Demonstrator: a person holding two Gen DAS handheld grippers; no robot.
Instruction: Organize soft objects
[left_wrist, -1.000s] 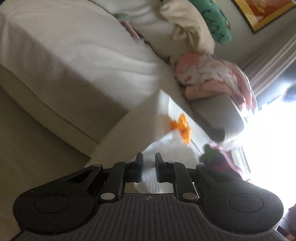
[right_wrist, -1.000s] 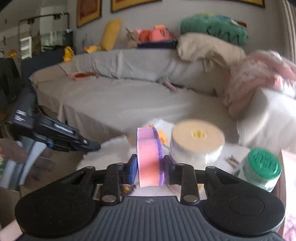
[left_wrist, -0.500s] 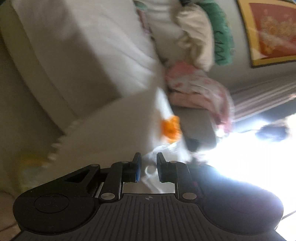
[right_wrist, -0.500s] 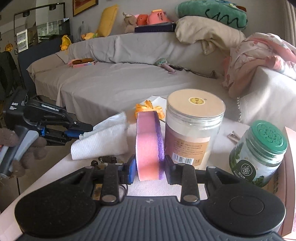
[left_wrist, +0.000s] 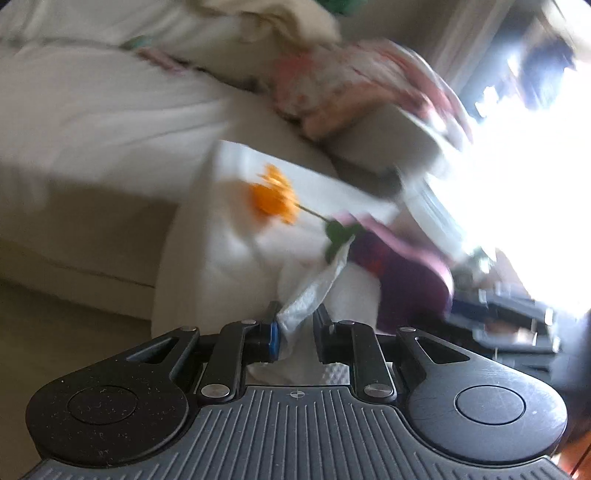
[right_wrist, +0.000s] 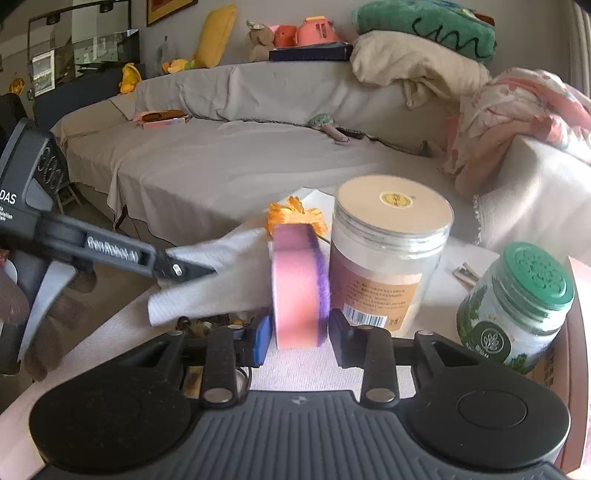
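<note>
A: Right wrist view: where is the sponge (right_wrist: 298, 286)?
B: Upright at 12 o'clock, between the right gripper's (right_wrist: 298, 334) released jaws.
A: Left gripper (left_wrist: 295, 325)?
B: Jaws parted; paper towel (left_wrist: 314, 291) lies between them.

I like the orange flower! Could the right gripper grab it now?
Probably not yet. The right gripper has the pink sponge standing between its fingers, and the orange flower lies behind that sponge, beside the tall jar. It would likely need to put the sponge down first.
</note>
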